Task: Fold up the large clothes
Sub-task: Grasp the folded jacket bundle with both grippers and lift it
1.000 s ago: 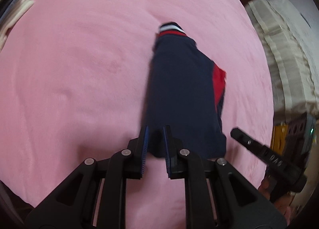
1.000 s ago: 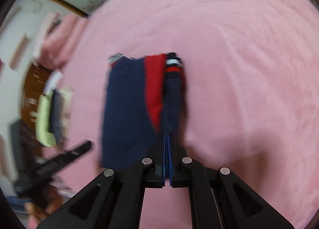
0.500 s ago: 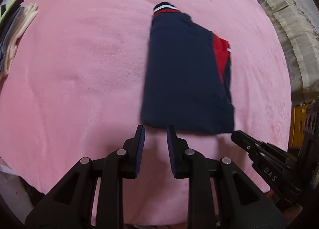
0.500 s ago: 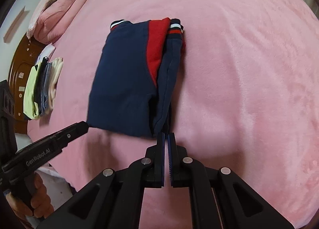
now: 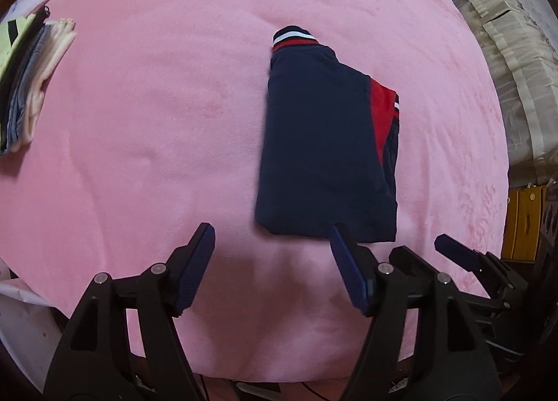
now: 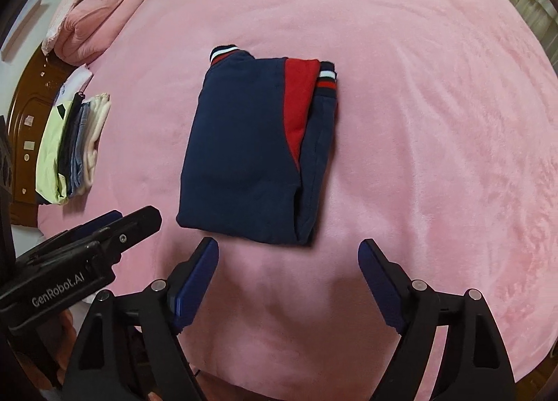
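A navy garment with a red panel and striped cuffs (image 5: 321,143) lies folded into a neat rectangle on the pink bed cover (image 5: 139,122). It also shows in the right wrist view (image 6: 251,150). My left gripper (image 5: 272,237) is open and empty, just short of the garment's near edge. My right gripper (image 6: 289,249) is open and empty, also just short of the near edge. The right gripper shows at the lower right of the left wrist view (image 5: 464,258), and the left gripper shows at the lower left of the right wrist view (image 6: 104,226).
A stack of folded clothes (image 6: 73,146) lies at the bed's left side, also in the left wrist view (image 5: 24,87). Pink pillows (image 6: 90,21) sit at the far left. A cream-covered piece of furniture (image 5: 505,52) stands to the right of the bed.
Both grippers let go of the garment, opened wide and drew back from its near edge. The garment now lies flat and folded on the bed.
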Motion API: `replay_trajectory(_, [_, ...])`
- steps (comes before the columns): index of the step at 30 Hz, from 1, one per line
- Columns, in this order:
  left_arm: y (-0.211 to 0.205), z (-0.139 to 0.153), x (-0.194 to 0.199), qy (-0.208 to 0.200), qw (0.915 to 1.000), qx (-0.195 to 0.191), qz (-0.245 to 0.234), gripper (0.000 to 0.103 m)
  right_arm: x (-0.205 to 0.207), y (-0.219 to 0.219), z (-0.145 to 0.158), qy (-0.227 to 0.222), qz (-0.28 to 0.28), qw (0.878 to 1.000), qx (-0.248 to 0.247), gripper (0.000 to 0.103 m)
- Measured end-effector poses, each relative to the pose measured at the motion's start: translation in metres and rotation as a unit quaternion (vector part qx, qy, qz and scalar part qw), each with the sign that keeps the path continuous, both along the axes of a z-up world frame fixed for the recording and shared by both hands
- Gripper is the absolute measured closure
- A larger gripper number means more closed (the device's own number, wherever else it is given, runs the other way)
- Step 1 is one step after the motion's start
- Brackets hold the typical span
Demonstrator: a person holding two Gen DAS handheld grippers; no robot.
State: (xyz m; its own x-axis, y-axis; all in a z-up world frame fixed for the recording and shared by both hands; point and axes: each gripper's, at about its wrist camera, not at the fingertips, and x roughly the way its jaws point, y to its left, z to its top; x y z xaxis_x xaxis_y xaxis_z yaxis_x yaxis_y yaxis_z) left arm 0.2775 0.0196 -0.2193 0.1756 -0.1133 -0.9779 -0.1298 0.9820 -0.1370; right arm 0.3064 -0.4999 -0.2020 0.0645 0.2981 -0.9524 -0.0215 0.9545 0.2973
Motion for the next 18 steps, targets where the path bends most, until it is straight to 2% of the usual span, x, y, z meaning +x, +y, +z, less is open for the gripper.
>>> replay_trajectory(7, [0.001,-0.004,0.003,0.004,0.9999,0.005,-0.015,0.036,0.015,0.015,-0.021,0.005,-0.001,1.0,-0.008,0.019])
replay_trajectory(11, [0.0,-0.008,0.008,0.007,0.9997,-0.01,-0.022,0.036,0.017,0.016,-0.028,0.006,-0.009,1.0,-0.012,0.019])
replay_trajectory(14, [0.004,-0.02,0.017,0.015,0.9987,-0.043,-0.02,0.036,0.024,0.009,-0.039,0.015,-0.021,1.0,0.015,0.019])
replay_trajectory(18, [0.011,-0.039,0.031,0.017,0.9919,-0.124,-0.022,0.036,0.032,-0.017,-0.066,0.038,-0.078,0.991,0.106,0.019])
